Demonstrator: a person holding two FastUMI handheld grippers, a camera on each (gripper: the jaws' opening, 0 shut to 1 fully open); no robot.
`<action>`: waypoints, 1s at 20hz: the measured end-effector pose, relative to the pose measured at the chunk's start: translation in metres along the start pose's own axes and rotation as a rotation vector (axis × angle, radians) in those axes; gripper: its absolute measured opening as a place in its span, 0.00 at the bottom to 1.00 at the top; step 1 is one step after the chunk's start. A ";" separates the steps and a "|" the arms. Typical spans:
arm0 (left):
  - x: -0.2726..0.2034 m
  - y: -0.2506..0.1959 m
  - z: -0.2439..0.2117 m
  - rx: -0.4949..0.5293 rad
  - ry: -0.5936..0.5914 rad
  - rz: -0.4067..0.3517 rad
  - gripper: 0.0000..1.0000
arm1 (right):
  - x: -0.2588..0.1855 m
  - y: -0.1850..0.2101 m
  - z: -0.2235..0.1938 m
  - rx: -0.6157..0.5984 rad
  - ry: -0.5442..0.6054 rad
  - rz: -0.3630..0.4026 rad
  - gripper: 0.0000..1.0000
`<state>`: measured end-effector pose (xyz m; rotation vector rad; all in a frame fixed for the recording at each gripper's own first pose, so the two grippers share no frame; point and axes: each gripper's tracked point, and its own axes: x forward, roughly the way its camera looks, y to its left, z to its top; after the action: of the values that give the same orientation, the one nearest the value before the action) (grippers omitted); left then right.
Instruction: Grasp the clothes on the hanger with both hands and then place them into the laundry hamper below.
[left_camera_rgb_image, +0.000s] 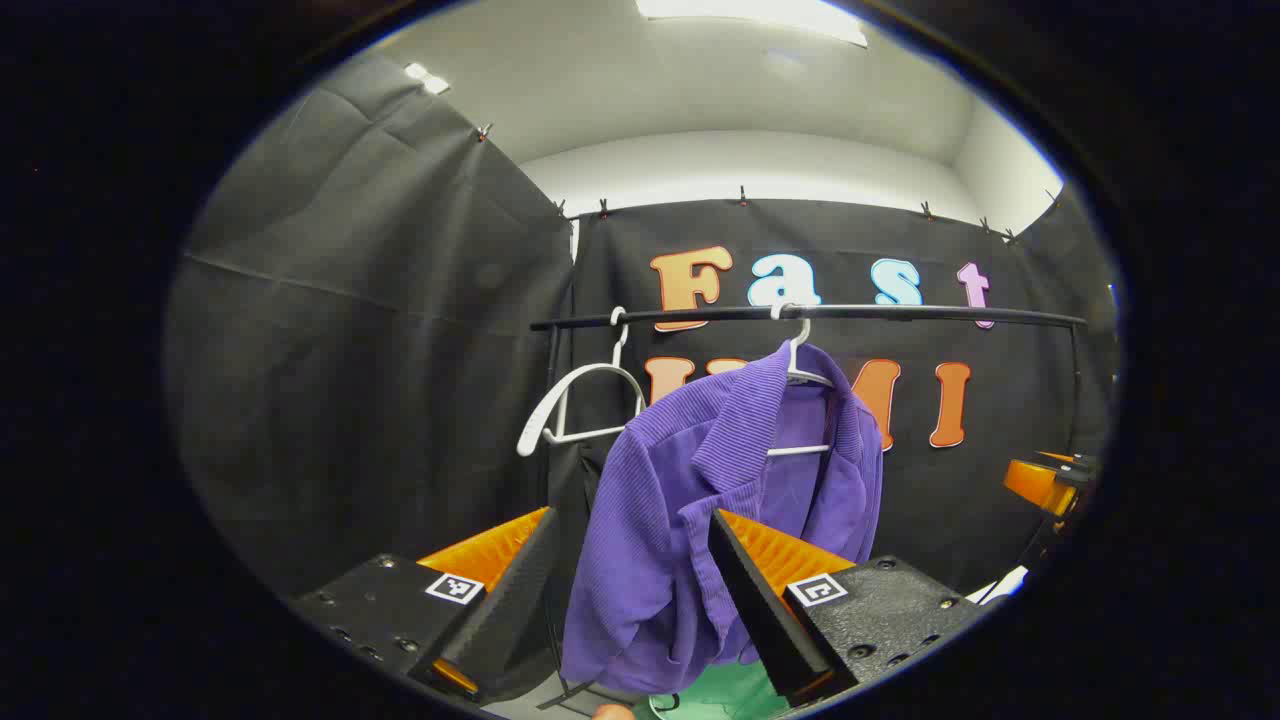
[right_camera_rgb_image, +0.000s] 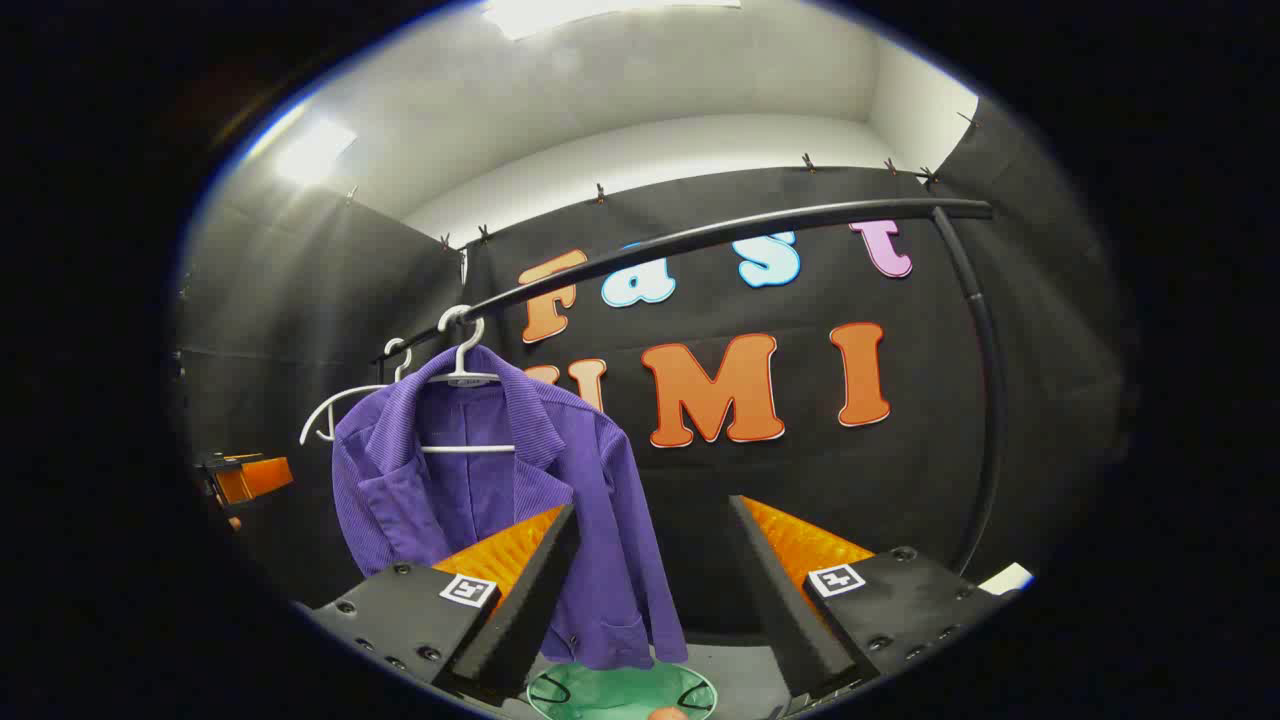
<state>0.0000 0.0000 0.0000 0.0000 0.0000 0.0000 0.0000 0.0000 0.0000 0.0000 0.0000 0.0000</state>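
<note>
A purple ribbed jacket (left_camera_rgb_image: 700, 500) hangs on a white plastic hanger (left_camera_rgb_image: 800, 375) from a black metal rail (left_camera_rgb_image: 800, 313) in a booth draped in black cloth, with an empty white hanger (left_camera_rgb_image: 575, 400) just beside it on the same rail. In the left gripper view, the left tool (left_camera_rgb_image: 640, 590) is spread wide before the jacket's lower front, its fingers (left_camera_rgb_image: 760, 610) gripping nothing. In the right gripper view, the right tool (right_camera_rgb_image: 650, 590) is likewise released, its left finger in front of the jacket's hem. A round green mesh laundry hamper (right_camera_rgb_image: 620, 690) sits on the floor directly below the garment. The right tool also appears at the far right edge of the left gripper view
</note>
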 end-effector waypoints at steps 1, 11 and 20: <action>0.001 -0.005 0.001 0.001 0.000 -0.004 0.92 | 0.000 -0.001 -0.001 0.001 -0.001 0.001 0.89; 0.002 -0.007 0.006 0.002 -0.005 0.012 0.95 | 0.014 -0.002 -0.009 0.050 0.034 0.019 0.97; 0.010 -0.006 -0.006 0.007 0.016 0.014 0.95 | 0.041 0.027 -0.026 0.053 0.053 0.042 0.89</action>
<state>0.0104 -0.0065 -0.0062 0.0073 0.0163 0.0140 0.0413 0.0269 -0.0262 0.0528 0.0527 0.0420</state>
